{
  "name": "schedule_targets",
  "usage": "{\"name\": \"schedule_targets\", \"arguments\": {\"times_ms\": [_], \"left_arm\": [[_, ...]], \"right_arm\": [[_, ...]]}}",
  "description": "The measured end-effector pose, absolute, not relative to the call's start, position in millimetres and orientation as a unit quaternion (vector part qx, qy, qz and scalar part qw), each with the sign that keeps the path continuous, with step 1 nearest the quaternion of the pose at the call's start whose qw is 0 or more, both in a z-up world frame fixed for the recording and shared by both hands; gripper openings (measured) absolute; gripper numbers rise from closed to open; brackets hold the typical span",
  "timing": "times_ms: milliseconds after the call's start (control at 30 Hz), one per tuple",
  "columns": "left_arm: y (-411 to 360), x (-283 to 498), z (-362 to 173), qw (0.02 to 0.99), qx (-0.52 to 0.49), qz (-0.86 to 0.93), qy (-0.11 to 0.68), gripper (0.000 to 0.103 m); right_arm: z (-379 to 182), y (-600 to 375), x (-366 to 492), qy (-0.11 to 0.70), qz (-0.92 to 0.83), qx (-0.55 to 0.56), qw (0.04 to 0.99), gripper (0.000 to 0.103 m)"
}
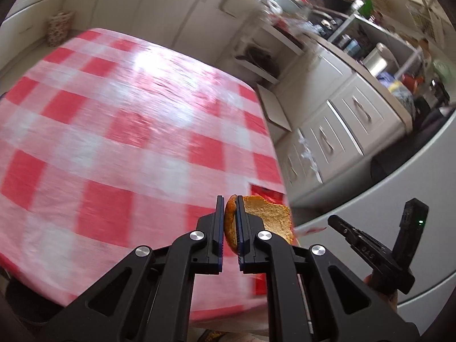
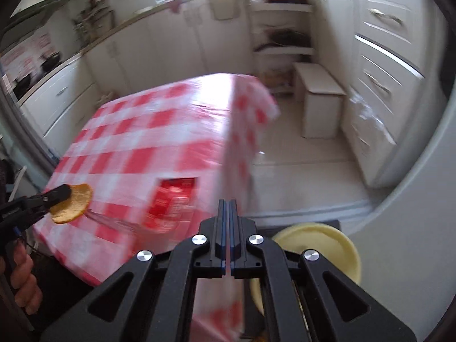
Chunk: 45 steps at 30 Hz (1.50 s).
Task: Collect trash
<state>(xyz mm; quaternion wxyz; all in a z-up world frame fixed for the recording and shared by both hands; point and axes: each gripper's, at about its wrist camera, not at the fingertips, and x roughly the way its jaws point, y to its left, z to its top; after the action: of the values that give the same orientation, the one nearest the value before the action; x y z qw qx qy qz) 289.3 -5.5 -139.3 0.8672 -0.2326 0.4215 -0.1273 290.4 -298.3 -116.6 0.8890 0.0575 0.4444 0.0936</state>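
The left hand-held gripper (image 1: 229, 225) pinches a piece of orange peel (image 1: 262, 216) edge-on between its pads, the rind bulging out to the right of the jaws. In the right wrist view the same peel (image 2: 73, 203) shows as a round, pale orange disc clamped at the tip of that gripper (image 2: 66, 193), hanging over the near left corner of the bench (image 2: 136, 131). A hand (image 2: 21, 273) grips its handle below that corner.

The bench carries a red and white checked cloth that drapes down its sides. On the cloth, near the bench's front right corner, lies a red packet (image 2: 171, 202), blurred; in the left wrist view it (image 1: 266, 193) sits just behind the held peel.

The right hand-held gripper (image 2: 228, 208) has its jaws pressed together with nothing between them. It points down past the bench's right edge. Its black body (image 1: 370, 245) shows in the left wrist view to the right of the bench, over the floor side.

Below and to the right of the bench's front corner, partly behind the right gripper's arms, sits a pale yellow round bin lid (image 2: 322, 245). Beyond the bench's far right corner a white box (image 2: 319, 105) stands on the floor beside white drawers (image 2: 382, 85).
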Motion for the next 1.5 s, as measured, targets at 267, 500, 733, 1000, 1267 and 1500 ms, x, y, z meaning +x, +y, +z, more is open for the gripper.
{"name": "schedule_targets", "arguments": {"times_ms": [267,500,733,1000,1267,1500], "left_arm": [[-99,301,-158,0.853,-0.195,-0.173,0.452,0.007],[-56,299,-136,0.870,-0.214,-0.138,0.421,0.007],[10,293,-123,0.879,-0.244,-0.093,0.400,0.007],[40,289,-123,0.877,-0.260,-0.079,0.396,0.007],[18,294,-131,0.872,-0.251,-0.098,0.409,0.007],[-37,300,-154,0.857,-0.227,-0.136,0.442,0.007]], "right_arm": [[-187,-382,277,0.511,0.016,0.128,0.850,0.002],[-144,-322,282,0.448,0.137,0.120,0.875,0.068],[-130,-227,292,0.437,0.206,0.026,0.875,0.075],[-151,-198,317,0.446,0.176,0.013,0.877,0.056],[-144,-199,308,0.450,0.192,-0.012,0.872,0.002],[-140,-290,293,0.457,0.108,0.028,0.882,0.002]]}}
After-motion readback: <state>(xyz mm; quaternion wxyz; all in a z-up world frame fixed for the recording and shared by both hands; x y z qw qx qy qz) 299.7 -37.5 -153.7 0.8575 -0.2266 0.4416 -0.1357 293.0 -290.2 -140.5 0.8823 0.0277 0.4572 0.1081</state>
